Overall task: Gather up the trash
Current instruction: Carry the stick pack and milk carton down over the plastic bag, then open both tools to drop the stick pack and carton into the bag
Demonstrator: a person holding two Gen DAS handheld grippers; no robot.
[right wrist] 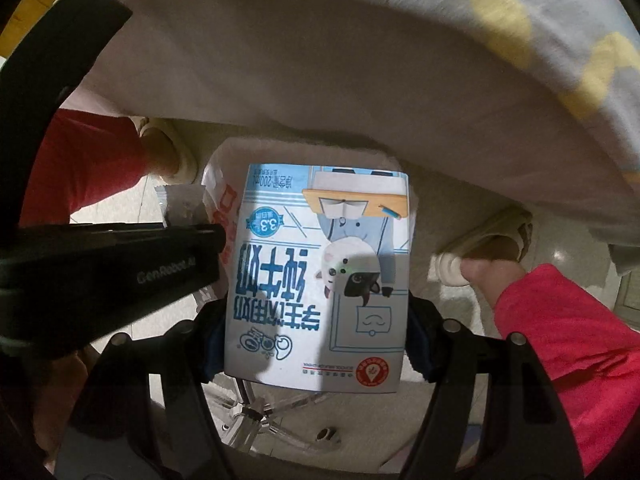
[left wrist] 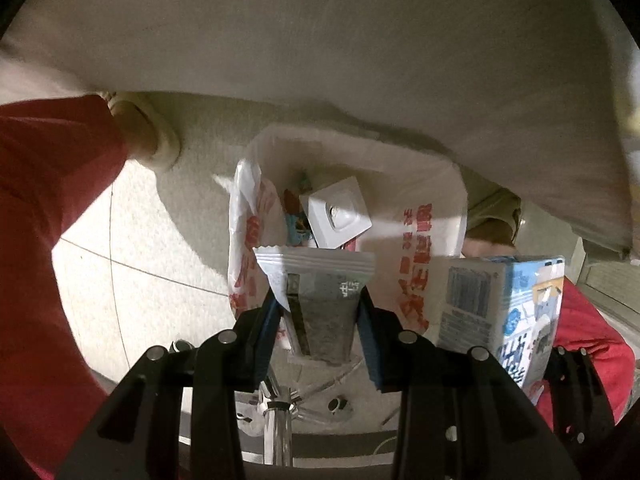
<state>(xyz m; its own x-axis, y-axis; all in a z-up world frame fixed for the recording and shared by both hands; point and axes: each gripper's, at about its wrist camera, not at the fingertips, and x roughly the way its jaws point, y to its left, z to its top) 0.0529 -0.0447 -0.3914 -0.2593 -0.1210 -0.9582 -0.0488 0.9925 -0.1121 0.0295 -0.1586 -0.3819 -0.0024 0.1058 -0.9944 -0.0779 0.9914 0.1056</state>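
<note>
Left tool (left wrist: 320, 312) clenches a wrapper (left wrist: 320, 280), right tool (right wrist: 316, 344) a milk carton (right wrist: 320, 272), over the part-filled bag (left wrist: 424, 216); dropping remains.

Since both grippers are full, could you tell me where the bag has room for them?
The far side of the bag mouth, beyond the white square package, looks bare. The near side is crowded: wrapper and milk carton hang there.

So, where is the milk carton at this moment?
The milk carton is clamped in the right claw, held above the open white plastic bag, just right of the snack wrapper in the left claw.
</note>
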